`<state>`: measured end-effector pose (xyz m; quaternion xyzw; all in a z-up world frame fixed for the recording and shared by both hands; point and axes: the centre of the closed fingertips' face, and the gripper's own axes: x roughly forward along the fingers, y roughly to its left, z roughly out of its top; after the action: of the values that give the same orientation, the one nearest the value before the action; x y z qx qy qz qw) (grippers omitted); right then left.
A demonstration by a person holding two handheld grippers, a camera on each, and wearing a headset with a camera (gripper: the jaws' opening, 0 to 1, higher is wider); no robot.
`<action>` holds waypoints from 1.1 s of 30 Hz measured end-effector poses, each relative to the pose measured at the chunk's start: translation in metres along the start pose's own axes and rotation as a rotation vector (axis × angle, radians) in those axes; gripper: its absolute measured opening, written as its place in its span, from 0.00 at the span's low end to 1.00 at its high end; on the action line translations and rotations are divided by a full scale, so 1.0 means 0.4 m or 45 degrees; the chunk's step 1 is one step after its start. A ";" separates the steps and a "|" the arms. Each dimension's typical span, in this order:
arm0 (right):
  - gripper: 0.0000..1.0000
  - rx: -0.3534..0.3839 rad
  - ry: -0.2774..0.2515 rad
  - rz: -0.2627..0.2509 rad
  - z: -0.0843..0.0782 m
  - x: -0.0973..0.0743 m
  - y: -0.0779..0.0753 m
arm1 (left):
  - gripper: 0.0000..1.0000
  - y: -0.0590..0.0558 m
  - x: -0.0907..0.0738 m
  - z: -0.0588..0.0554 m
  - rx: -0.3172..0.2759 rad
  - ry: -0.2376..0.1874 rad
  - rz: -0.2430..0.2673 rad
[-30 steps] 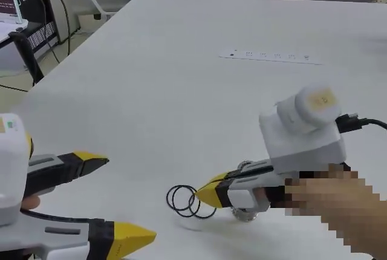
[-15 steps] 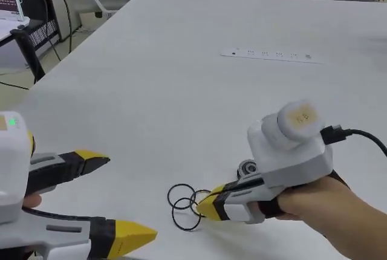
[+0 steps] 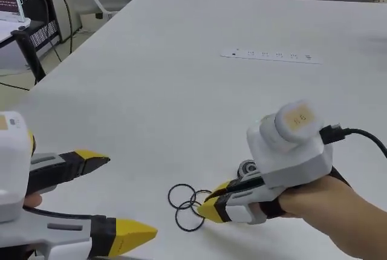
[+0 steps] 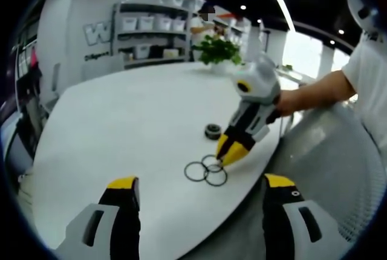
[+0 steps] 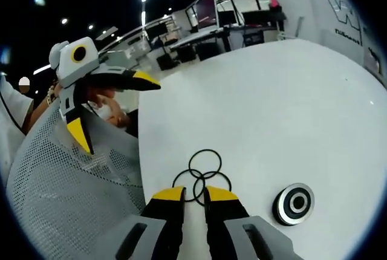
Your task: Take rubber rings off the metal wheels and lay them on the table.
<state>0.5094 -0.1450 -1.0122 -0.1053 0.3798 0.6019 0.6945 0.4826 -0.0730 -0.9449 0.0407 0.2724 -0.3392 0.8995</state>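
The left tongs hang wide open over the counter, well apart from the work. Three black rubber rings lie overlapped on the counter, near its edge. The right tongs have their tips on that cluster, jaws drawn almost together; whether they nip a ring I cannot tell. If they do, pulling away could drag the tangle along or flick a ring over the edge. Just beside them the metal wheel lies flat, and a careless hand could knock it.
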 end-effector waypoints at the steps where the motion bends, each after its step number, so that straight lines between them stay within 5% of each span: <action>1: 0.10 -0.006 -0.001 -0.001 0.002 -0.001 0.000 | 0.85 0.000 0.000 0.000 -0.001 0.000 0.001; 13: 0.12 -0.079 -0.081 -0.031 0.061 -0.042 -0.005 | 0.84 0.003 -0.002 -0.005 -0.004 0.013 0.013; 26: 0.17 -0.083 -0.262 -0.065 0.152 -0.124 -0.023 | 0.84 0.008 -0.003 -0.013 -0.001 0.039 0.035; 33: 0.21 -0.066 -0.377 -0.135 0.193 -0.194 -0.063 | 0.84 0.008 -0.002 -0.015 -0.010 0.045 0.034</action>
<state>0.5644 -0.1635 -0.9161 -0.0534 0.2514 0.5830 0.7708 0.4812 -0.0684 -0.9500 0.0467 0.2890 -0.3252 0.8992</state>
